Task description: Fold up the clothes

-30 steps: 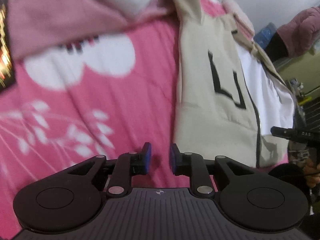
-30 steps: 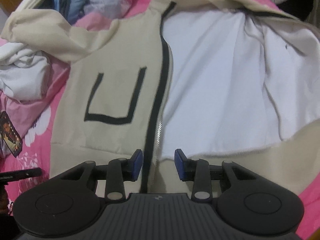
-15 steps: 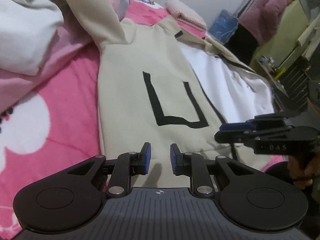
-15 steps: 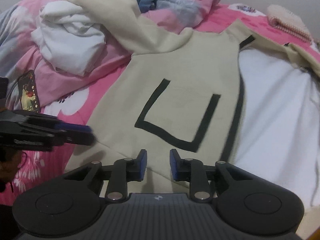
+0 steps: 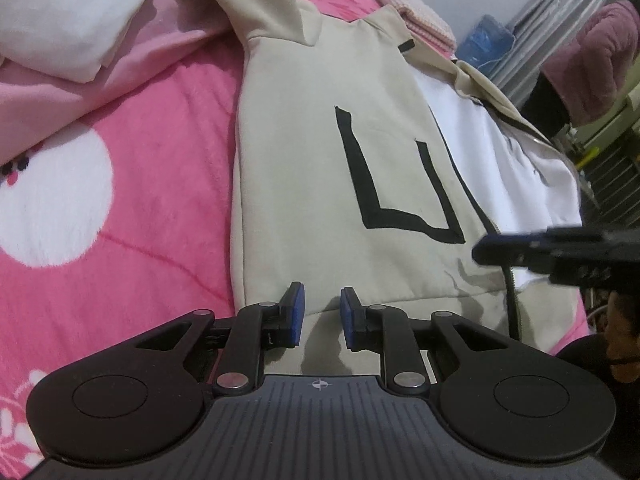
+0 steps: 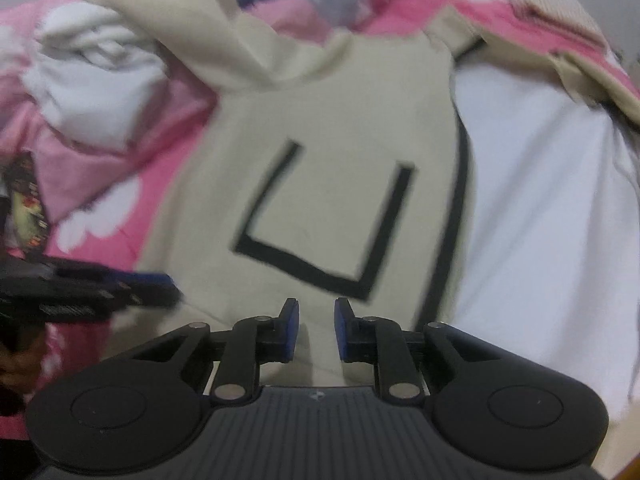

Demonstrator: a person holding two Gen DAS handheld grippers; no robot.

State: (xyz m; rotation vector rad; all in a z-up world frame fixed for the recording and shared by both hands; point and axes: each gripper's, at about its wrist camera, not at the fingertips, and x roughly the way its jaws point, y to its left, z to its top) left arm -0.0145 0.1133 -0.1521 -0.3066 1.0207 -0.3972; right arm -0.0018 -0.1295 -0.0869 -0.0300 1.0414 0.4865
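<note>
Left wrist view: beige zip jacket (image 5: 304, 152) spread open on pink bed blanket (image 5: 132, 184), hem at 6 o'clock.
Handling: likely soft, floppy, light; hold at hem corner.
Left gripper (image 5: 322, 312): fingers parted, grasping nothing, over hem.
Right gripper (image 6: 316, 328): fingers parted, empty.
Surroundings: white garment (image 5: 68, 20) at 10 o'clock.

Beige zip jacket (image 5: 320, 184) (image 6: 320, 184) lies flat on the pink blanket (image 5: 140, 184) (image 6: 116, 240), unzipped: one front panel with black U-shaped pocket outline closed, the other open, showing white lining.
</note>
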